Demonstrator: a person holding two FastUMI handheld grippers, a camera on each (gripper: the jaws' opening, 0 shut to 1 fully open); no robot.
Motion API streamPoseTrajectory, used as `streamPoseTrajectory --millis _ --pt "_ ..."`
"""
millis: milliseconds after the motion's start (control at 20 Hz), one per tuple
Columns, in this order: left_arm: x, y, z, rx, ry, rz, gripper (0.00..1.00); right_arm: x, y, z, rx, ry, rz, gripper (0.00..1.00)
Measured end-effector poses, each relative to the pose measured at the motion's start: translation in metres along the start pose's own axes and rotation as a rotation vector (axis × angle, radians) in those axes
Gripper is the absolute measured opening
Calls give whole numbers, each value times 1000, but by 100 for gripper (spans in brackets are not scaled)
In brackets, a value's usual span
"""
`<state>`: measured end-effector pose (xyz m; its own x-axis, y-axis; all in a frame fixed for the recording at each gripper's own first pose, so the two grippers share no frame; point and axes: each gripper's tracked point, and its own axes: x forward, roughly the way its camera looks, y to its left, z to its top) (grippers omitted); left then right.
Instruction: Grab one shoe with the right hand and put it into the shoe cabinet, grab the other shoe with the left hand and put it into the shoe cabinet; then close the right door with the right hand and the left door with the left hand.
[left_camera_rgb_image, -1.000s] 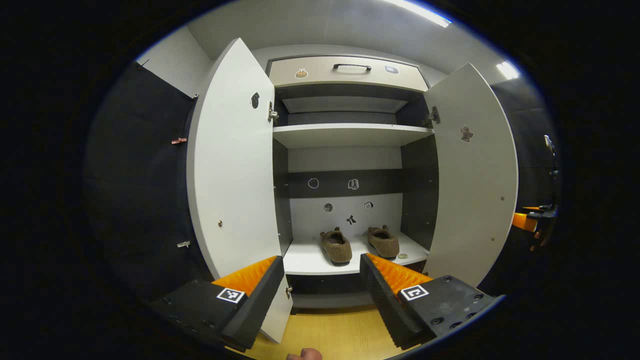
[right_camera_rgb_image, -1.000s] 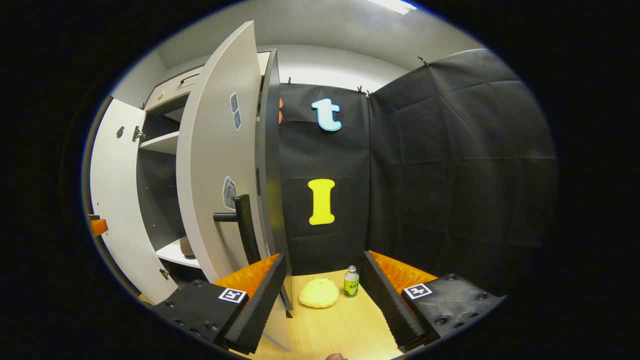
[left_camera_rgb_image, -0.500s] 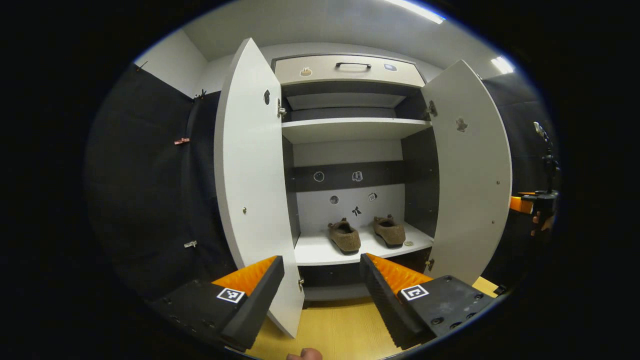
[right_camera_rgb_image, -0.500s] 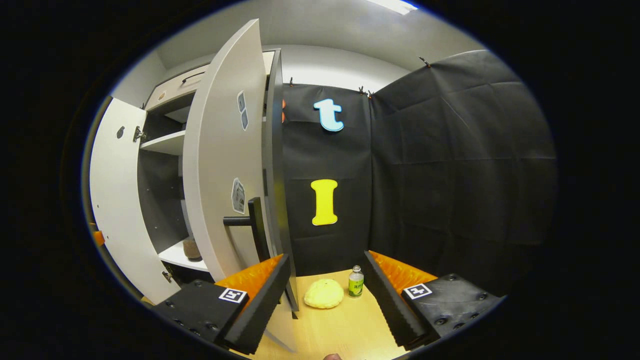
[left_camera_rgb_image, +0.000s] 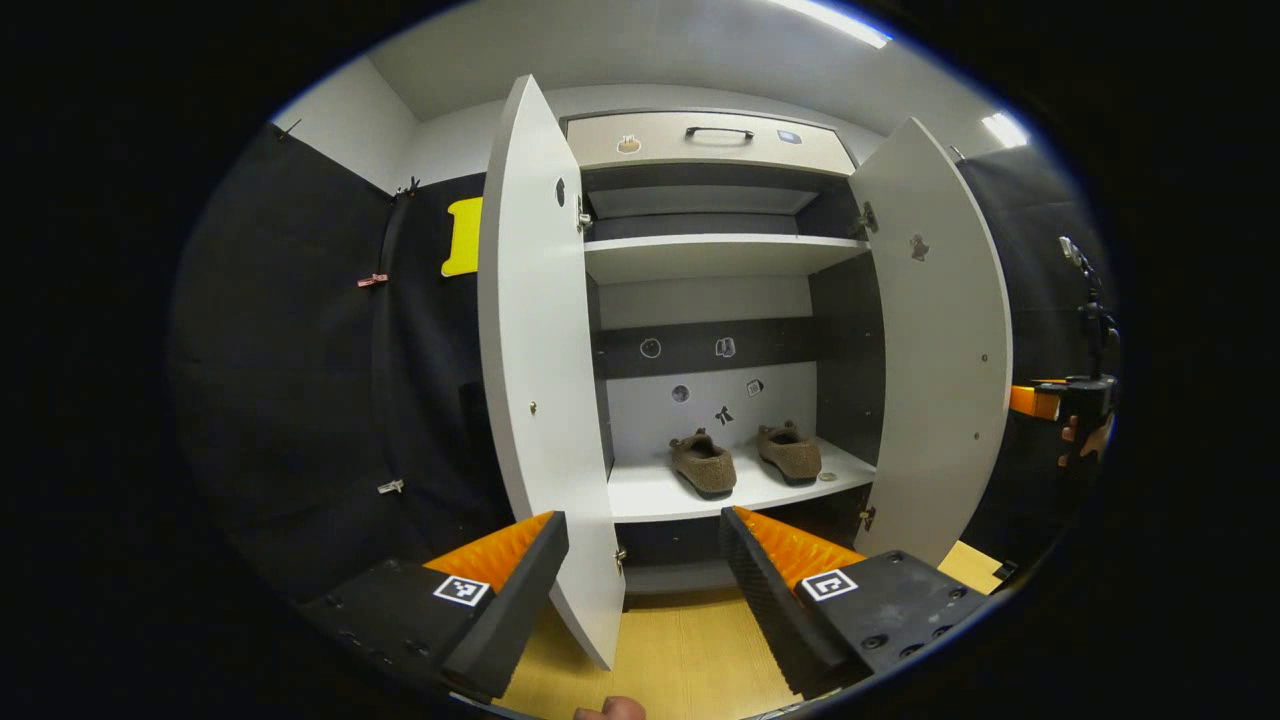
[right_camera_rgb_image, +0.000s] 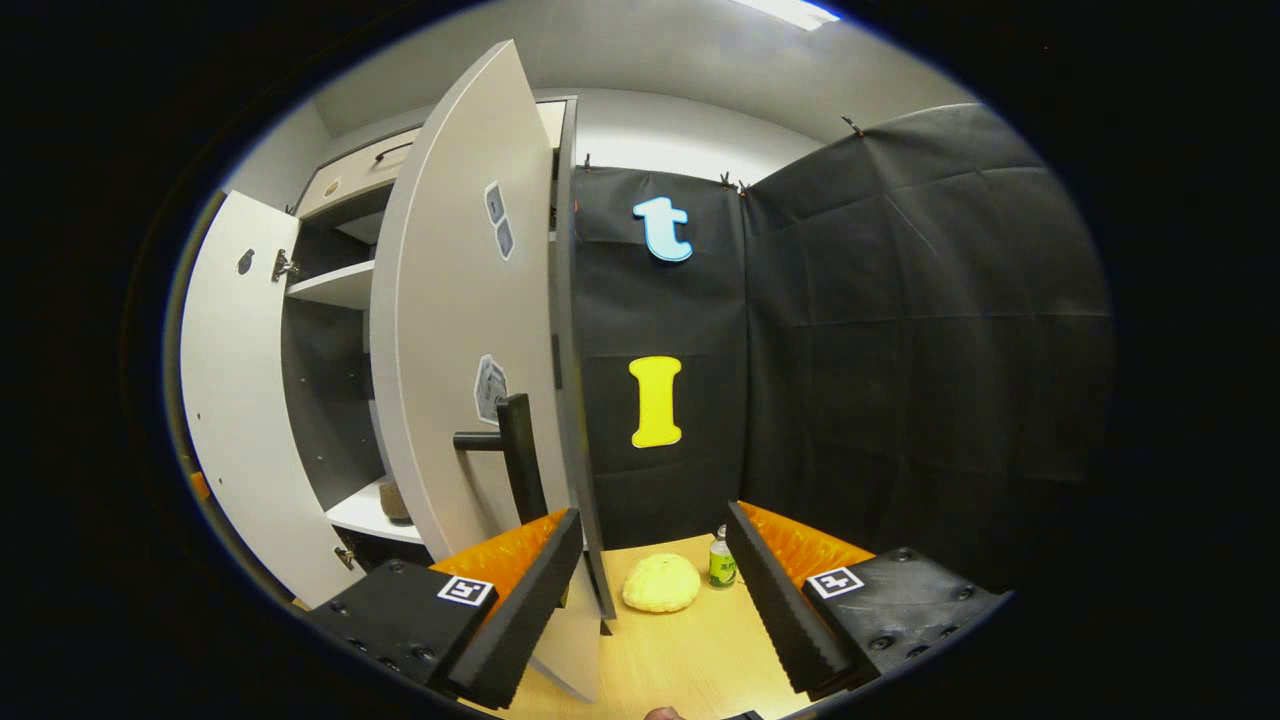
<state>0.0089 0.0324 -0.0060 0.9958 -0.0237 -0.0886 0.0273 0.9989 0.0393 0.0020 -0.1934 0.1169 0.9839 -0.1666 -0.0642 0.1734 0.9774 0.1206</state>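
Cabinet stands against the booth wall with both doors swung open. In the left gripper view the left door and right door flank a dark interior with a white upper shelf and a drawer on top. In the right gripper view the right door's outer face carries a black handle. Both shoes sit side by side on the low shelf, toes toward the back, apart from each other. The left gripper hangs before the left door's edge, fingers spread wide and holding nothing. The right gripper is just beside the right door's handle, fingers likewise apart and empty. On the floor beyond it lie a yellow lump and a small bottle, close together.
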Motion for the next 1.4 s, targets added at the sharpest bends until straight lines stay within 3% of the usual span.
streamPoseTrajectory --millis 350,750,1050,1400 --pt "-18 27 -5 -2 4 34 96 -3 54 -7 10 12 75 98" --pt "-30 57 -12 -25 12 77 96 2 149 -9 20 23 239 98" --pt "-22 99 -16 -30 18 123 96 -19 172 -14 9 39 279 98" --pt "21 163 -22 -56 18 168 96 -43 173 -24 -64 47 282 98"
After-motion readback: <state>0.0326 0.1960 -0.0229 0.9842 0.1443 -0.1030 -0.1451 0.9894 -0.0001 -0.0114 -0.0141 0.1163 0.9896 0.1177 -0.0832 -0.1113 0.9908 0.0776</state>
